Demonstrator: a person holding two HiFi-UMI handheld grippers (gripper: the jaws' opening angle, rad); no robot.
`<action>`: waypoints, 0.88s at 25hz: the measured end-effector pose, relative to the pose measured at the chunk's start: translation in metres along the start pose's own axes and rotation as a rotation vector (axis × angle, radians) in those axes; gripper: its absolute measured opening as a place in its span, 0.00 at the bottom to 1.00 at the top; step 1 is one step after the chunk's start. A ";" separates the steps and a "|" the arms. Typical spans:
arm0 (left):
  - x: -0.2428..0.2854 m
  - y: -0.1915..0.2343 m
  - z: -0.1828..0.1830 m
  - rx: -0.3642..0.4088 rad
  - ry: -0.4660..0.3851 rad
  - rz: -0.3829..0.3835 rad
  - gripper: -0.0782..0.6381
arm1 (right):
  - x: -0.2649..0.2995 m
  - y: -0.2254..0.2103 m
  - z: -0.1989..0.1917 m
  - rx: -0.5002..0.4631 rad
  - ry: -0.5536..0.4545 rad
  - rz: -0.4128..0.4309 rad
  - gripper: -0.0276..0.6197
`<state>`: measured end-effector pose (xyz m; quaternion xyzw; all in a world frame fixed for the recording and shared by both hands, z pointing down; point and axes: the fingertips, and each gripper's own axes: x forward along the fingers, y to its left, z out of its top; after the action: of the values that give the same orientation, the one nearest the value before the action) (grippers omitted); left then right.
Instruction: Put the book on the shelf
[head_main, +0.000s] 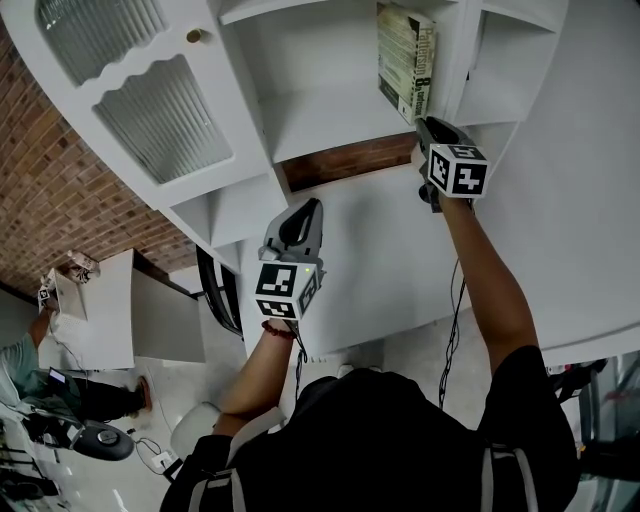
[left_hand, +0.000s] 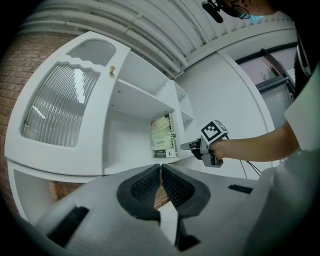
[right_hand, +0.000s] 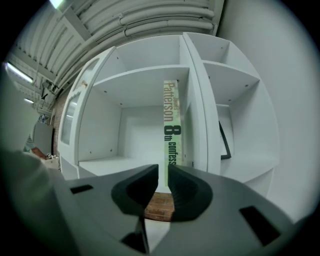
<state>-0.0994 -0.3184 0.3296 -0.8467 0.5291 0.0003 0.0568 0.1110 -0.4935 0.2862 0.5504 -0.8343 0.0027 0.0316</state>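
While the book (head_main: 405, 62) stands upright in the white shelf unit (head_main: 330, 120), spine facing out, it sits tight against the right-hand divider (right_hand: 192, 100) of the wide compartment, bottom edge on the shelf board. Spine print reads "Patterson" and "8th confess...".

The right gripper (head_main: 422, 122) is held out level at the shelf front, tips just beside the book's lower front corner. In the left gripper view the tips sit close to the right of that corner. Touching or not, cannot tell. In the right gripper view the spine lines up with the slot between the jaws but lies beyond them, not between the pads. The jaws are only a narrow gap apart with nothing clamped, so this gripper is empty. Its marker cube (head_main: 458, 170) sits above the person's hand.

The left gripper (head_main: 310, 205) is lower and further back, well apart from the book, pointing at the shelf unit. Its jaws are pressed together with nothing between them.

An open cabinet door (head_main: 160, 110) with ribbed glass panels hangs left of the compartment. A brick wall (head_main: 50, 190) is behind the unit on the left.
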 end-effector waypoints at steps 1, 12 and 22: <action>-0.001 -0.001 0.000 -0.001 0.000 -0.001 0.15 | -0.003 0.003 -0.001 0.000 -0.004 0.012 0.15; -0.010 -0.003 -0.007 -0.009 0.007 0.003 0.15 | -0.038 0.033 -0.019 -0.057 -0.024 0.075 0.12; -0.019 -0.012 -0.015 -0.034 -0.007 -0.010 0.15 | -0.076 0.062 -0.031 -0.097 -0.048 0.121 0.12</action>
<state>-0.0978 -0.2975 0.3472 -0.8502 0.5245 0.0119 0.0444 0.0855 -0.3979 0.3144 0.4968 -0.8657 -0.0492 0.0379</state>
